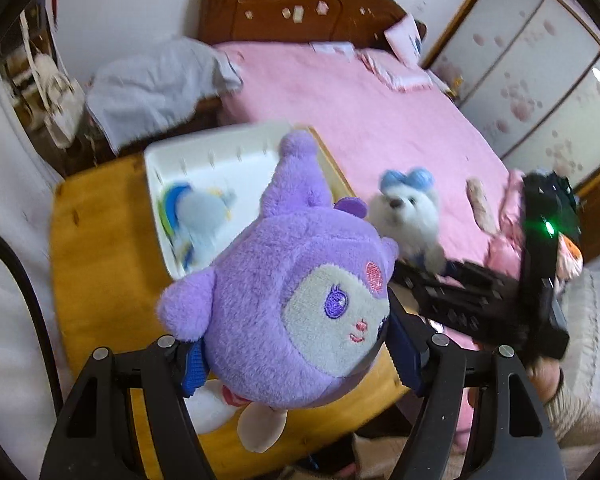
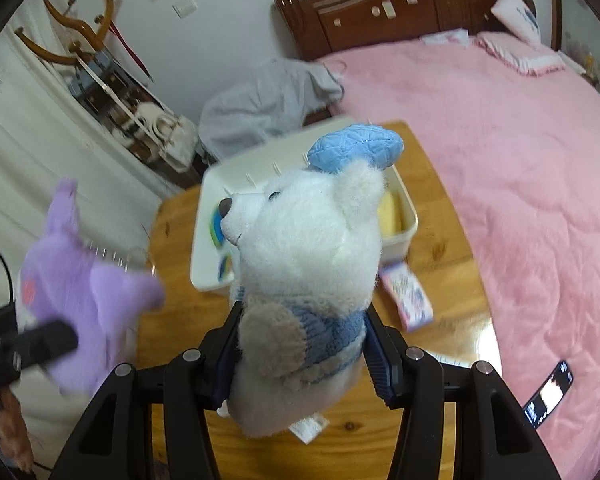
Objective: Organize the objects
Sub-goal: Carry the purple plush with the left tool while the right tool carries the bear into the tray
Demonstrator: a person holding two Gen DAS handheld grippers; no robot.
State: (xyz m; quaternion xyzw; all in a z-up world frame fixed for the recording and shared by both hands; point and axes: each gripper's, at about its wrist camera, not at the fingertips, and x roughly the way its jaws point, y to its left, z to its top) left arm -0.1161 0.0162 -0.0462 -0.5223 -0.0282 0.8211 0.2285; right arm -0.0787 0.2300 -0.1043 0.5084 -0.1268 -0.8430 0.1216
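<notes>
Purple plush toy (image 1: 284, 300) clamped in left gripper (image 1: 296, 356); white bear plush (image 2: 300, 280) clamped in right gripper (image 2: 300, 356). White storage bin (image 2: 396, 236) ahead on wooden table (image 2: 432, 208), blue toy (image 1: 200, 220) inside. Step: carrying. Next, likely: lower, release over bin.

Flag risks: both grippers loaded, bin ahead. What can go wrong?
1. The white bin already holds a blue toy; two more plushies may crowd it.
2. The left gripper grips the round purple plush low, so it could roll out.
3. The white bear held by the right gripper blocks that camera's view of the bin.
</notes>
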